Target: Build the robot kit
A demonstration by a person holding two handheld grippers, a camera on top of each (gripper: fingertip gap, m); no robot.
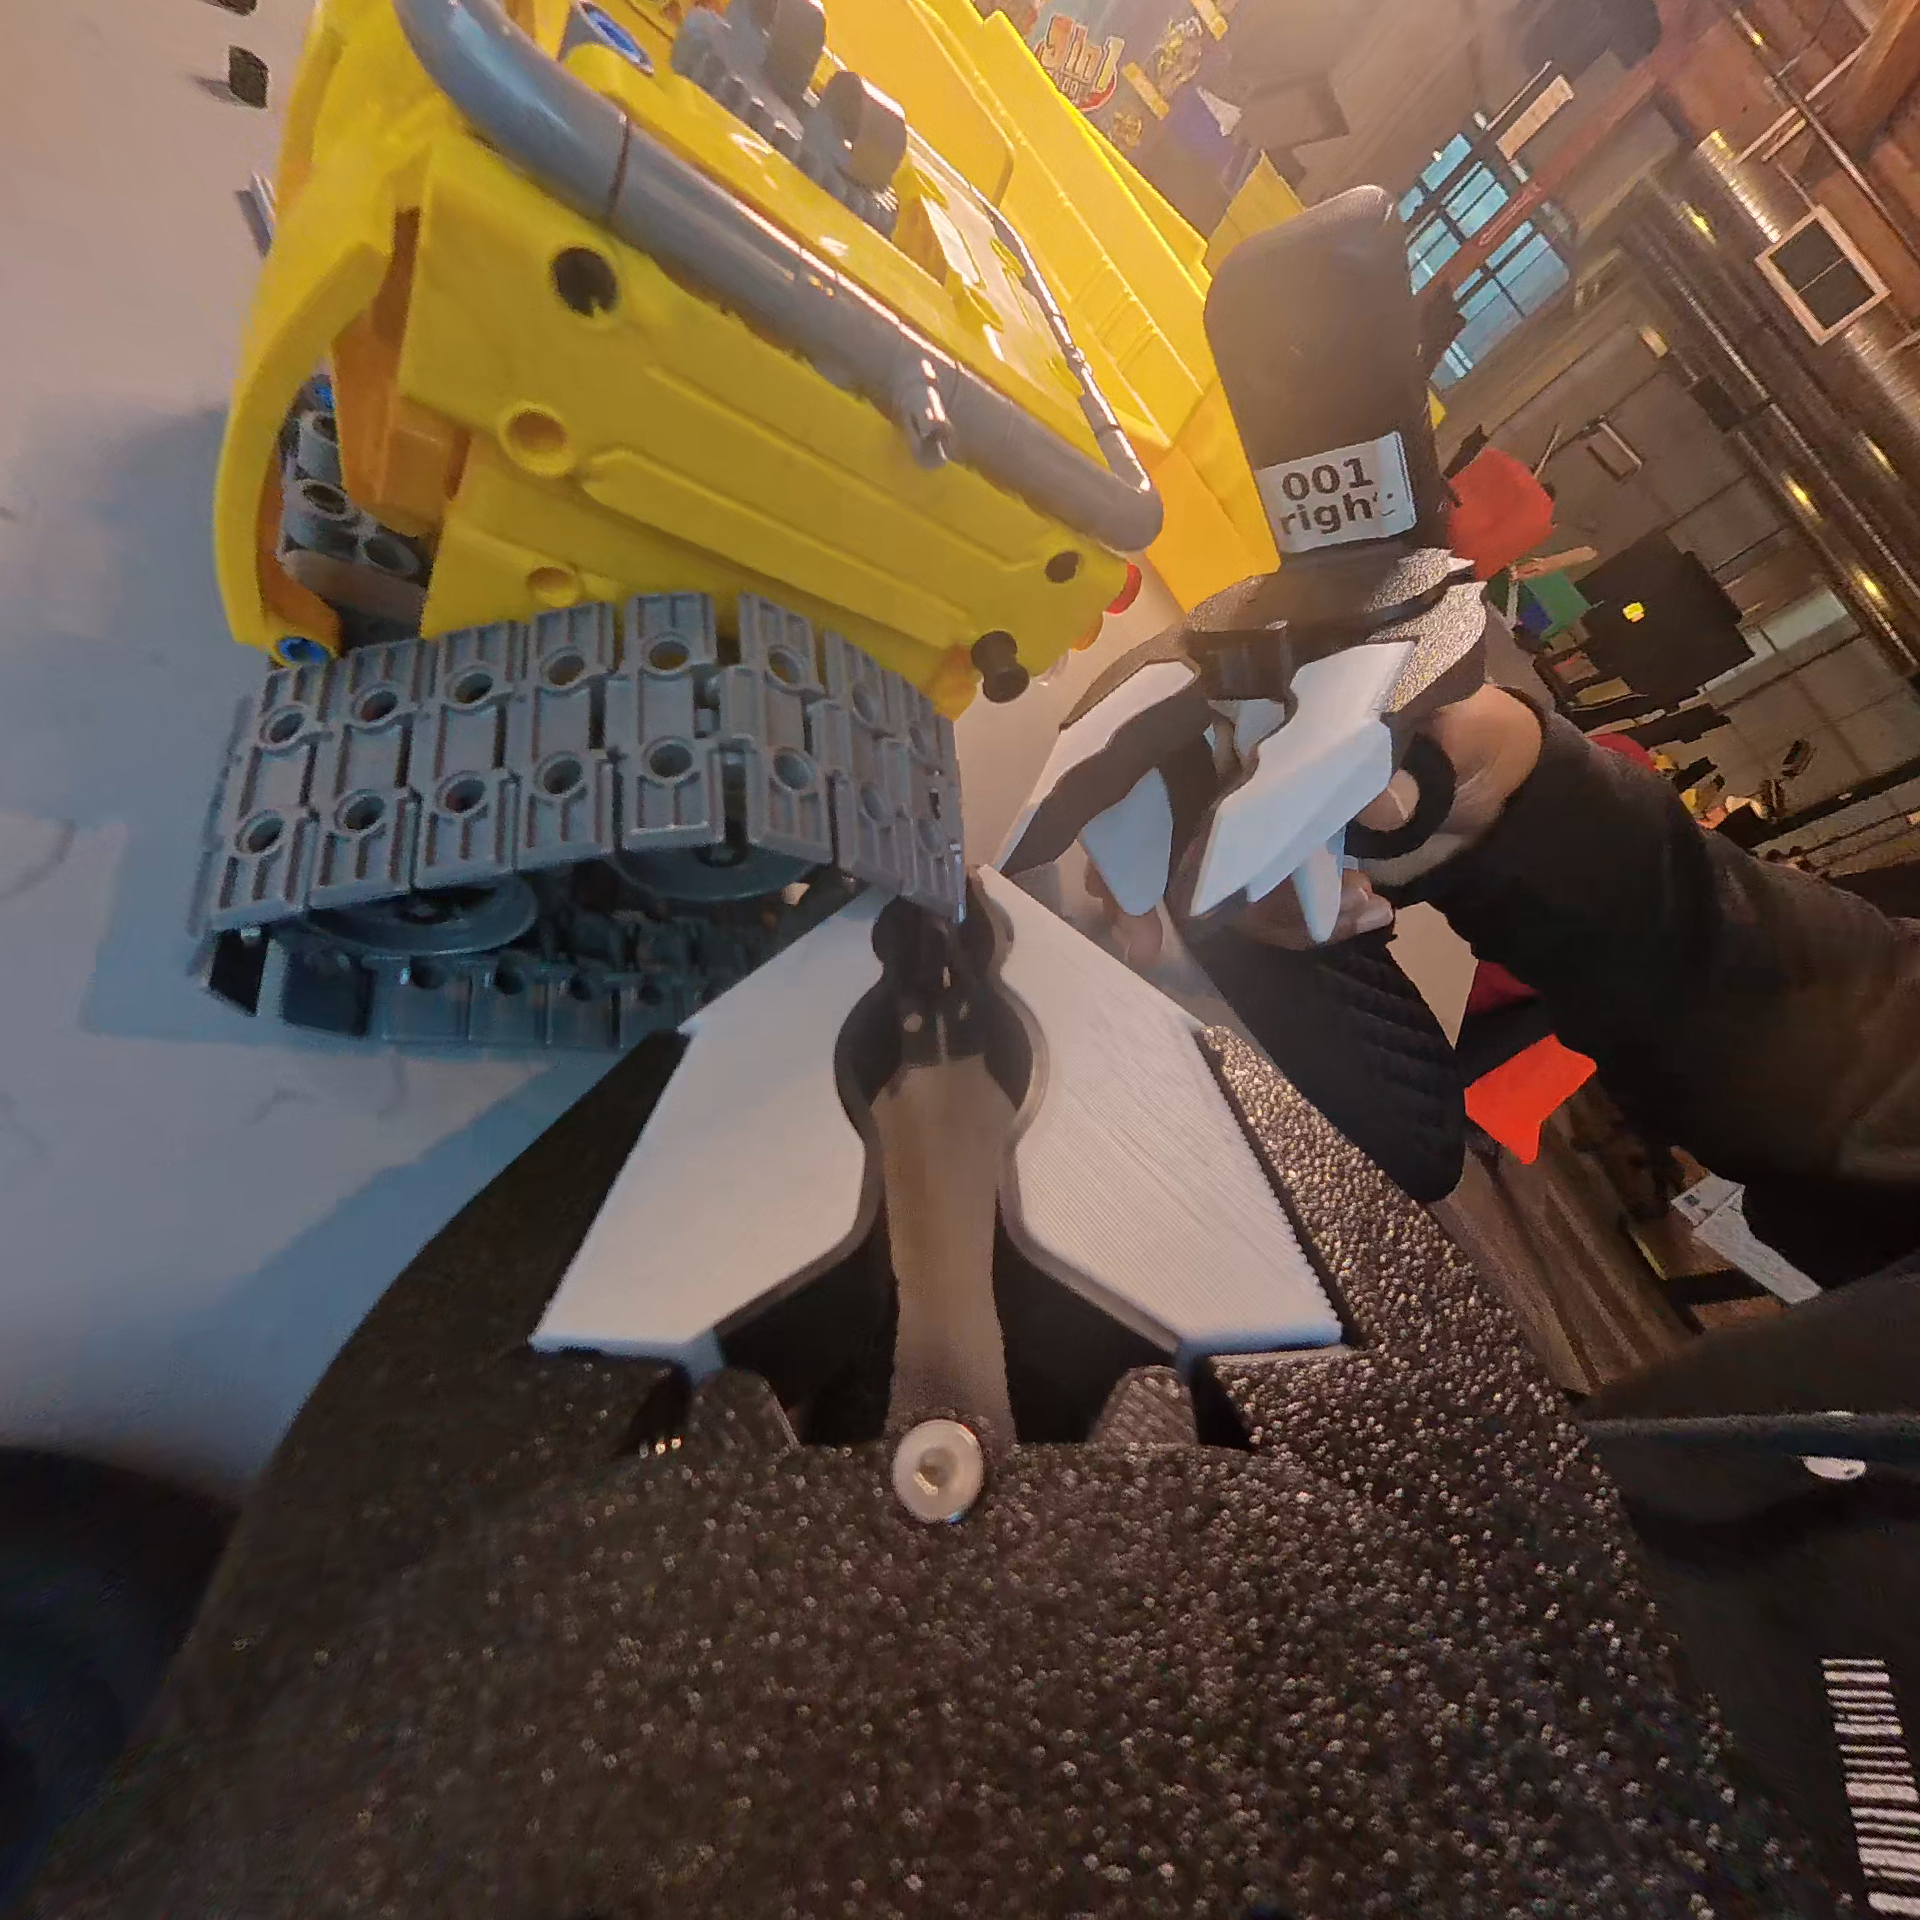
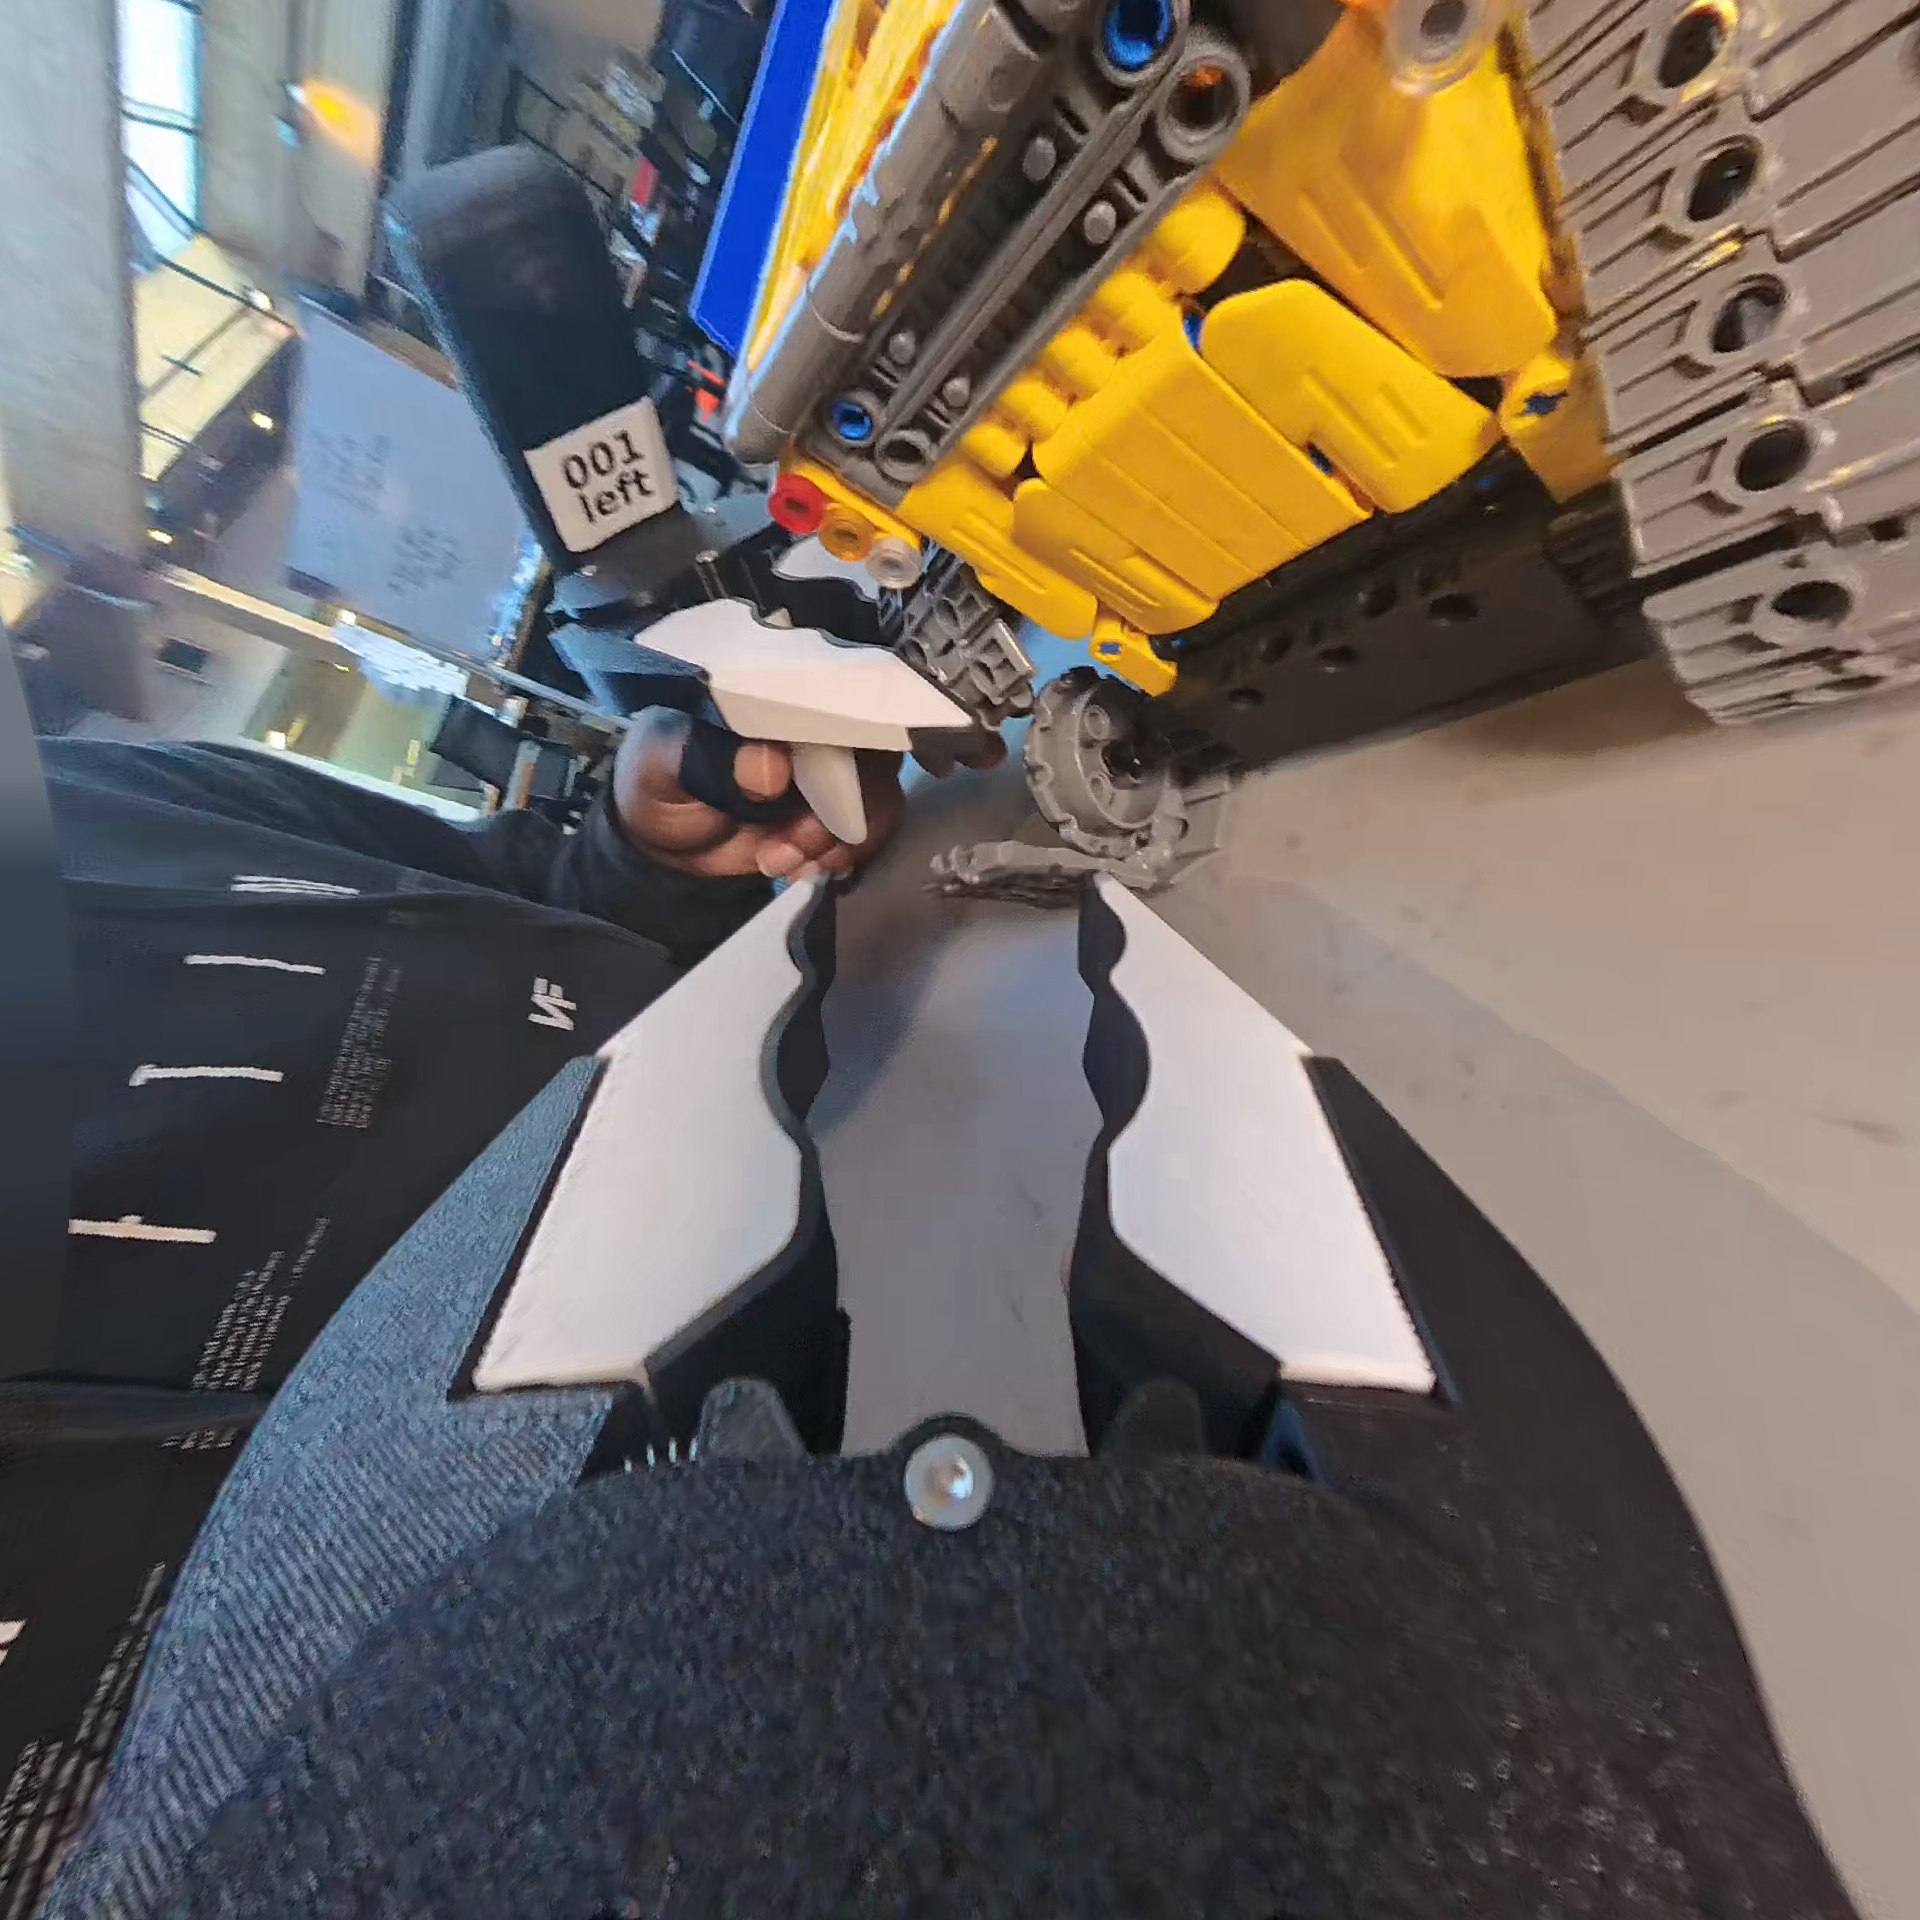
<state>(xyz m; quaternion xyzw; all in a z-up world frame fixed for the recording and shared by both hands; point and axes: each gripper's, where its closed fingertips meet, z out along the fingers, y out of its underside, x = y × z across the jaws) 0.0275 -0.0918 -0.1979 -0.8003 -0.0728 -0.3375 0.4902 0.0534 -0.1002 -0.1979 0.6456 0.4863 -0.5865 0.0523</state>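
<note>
The left gripper (image 1: 951,914) has its tips drawn together on the end link of the grey track (image 1: 582,764), which wraps the near side of the yellow model (image 1: 665,416) ahead of it and to its left; the model stands on a pale table (image 1: 135,1143). To the right of these tongs the right gripper (image 2: 961,883) is held by a hand (image 1: 1455,769) in a dark sleeve; its tips stand apart around nothing, over bare table, with a grey wheel (image 2: 1101,769) on a loose link strip just ahead of them (the wheel lies right beside the model's underside). Beyond the table a dim room with windows shows, blurred; the model's top and far end are cut off.
</note>
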